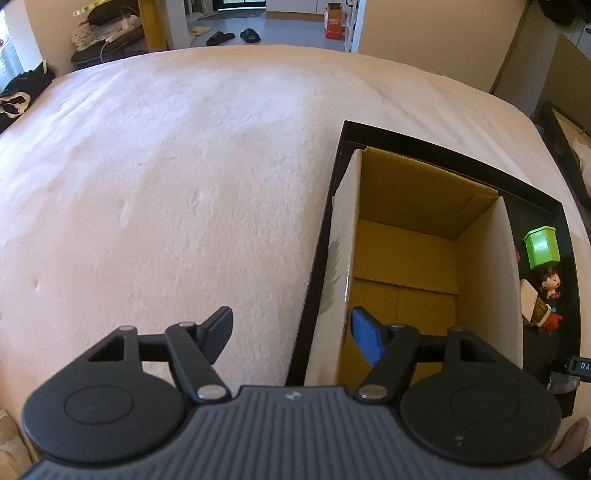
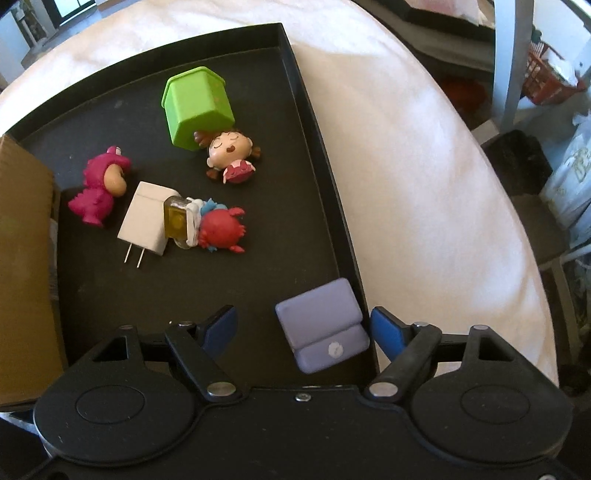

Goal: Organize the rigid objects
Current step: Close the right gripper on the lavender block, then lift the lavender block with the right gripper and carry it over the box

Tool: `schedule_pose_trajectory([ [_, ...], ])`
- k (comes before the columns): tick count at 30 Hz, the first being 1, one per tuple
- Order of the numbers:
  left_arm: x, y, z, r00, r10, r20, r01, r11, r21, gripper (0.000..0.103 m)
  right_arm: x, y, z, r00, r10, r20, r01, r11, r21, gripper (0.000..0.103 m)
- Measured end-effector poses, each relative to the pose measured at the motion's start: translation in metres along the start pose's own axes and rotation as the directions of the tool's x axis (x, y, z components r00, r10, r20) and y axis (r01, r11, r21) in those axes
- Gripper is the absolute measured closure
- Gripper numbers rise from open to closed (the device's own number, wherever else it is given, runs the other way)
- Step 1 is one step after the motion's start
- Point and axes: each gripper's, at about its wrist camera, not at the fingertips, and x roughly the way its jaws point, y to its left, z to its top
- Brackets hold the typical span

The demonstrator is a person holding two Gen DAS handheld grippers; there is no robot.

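Matt black tray [image 2: 321, 155]; brown corrugated cardboard box [image 1: 413, 192], white outside; fuzzy pale cloth on bed [image 1: 166, 166]; glossy plastic figurines [image 2: 229, 155]; smooth green plastic cup [image 2: 195, 107]; white charger [image 2: 146, 221], metal prongs.

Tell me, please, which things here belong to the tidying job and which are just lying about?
Job:
open brown cardboard box
black tray
green plastic cup
white plug charger
lilac case
three toy figures

Lying about:
black slippers
orange carton

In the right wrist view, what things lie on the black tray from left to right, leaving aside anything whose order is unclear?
Pink dinosaur figure → white plug adapter → red crab figure → purple block, between the right gripper's fingers.
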Motion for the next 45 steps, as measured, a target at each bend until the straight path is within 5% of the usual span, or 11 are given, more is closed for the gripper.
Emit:
schedule_pose_trajectory([
  [4,0.001,0.003,-0.006,0.999,-0.036,-0.009,0.036,0.999,-0.016,0.054,-0.006,-0.003,-0.004,0.999,0.040,0.027,-0.040,0.999,0.012,0.054],
  [13,-0.002,-0.006,-0.012,0.997,-0.073,0.014,0.073,0.997,0.039,0.079,-0.015,-0.005,-0.010,0.978,0.208,0.023,-0.209,0.978,0.031,0.055],
  [21,-0.004,-0.002,-0.014,0.992,-0.126,0.031,0.125,0.992,0.024,0.095,-0.027,0.004,-0.013,0.972,0.232,0.048,-0.232,0.973,-0.017,0.055],
  [45,-0.002,0.008,-0.013,0.980,-0.199,0.024,0.200,0.980,-0.016,0.095,-0.108,0.088,0.016,0.936,0.302,0.181,-0.277,0.949,-0.151,0.055],
])
